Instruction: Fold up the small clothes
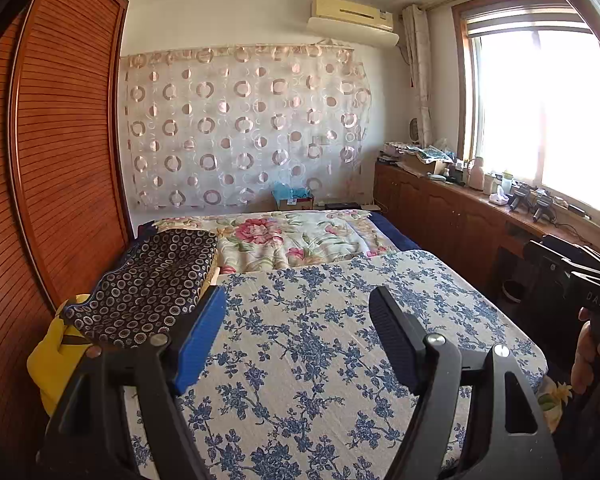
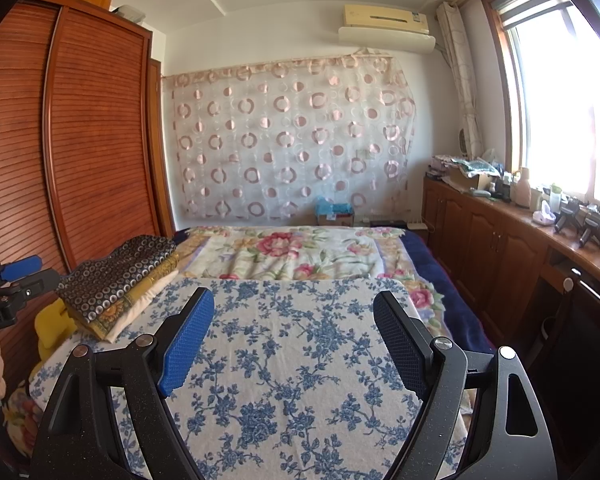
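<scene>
Both grippers, left [image 1: 298,312] and right [image 2: 294,318], hover with jaws wide apart and nothing between them above the blue-flowered cloth [image 1: 340,320] on the bed. Folded clothes [image 2: 116,280] lie stacked at its left edge.

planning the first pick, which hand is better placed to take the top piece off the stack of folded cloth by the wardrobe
Left, probably. The dark ring-patterned cloth tops the stack right beside the open left tool. From the open, empty right tool it lies further off, with the left tool nearer to it.
</scene>
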Motion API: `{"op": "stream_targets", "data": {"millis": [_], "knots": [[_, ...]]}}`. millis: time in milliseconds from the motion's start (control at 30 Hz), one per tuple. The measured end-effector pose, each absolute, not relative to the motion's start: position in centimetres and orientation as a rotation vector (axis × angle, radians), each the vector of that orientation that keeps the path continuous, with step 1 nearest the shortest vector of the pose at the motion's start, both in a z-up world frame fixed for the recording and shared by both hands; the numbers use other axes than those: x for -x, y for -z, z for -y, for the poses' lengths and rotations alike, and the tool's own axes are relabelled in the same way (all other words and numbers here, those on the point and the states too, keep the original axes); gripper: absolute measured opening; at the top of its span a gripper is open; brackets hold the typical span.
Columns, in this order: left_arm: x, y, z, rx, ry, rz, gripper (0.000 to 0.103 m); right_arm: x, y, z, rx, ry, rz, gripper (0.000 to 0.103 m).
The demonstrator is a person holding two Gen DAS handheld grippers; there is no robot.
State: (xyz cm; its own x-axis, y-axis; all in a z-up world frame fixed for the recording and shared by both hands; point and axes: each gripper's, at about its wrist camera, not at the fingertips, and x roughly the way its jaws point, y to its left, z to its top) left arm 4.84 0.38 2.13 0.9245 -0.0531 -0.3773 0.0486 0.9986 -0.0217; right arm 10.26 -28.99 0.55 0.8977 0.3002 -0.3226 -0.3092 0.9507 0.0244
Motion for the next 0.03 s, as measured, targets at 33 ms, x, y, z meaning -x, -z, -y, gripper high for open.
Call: {"op": "stream_targets", "data": {"millis": [33], "knots": [[-4.85, -2.19, -0.38, 0.011, 0.052, -0.388, 0.075, -10.25, -0.54, 28.99, 0.028, -0.315, -0.329, 0.084]]}}
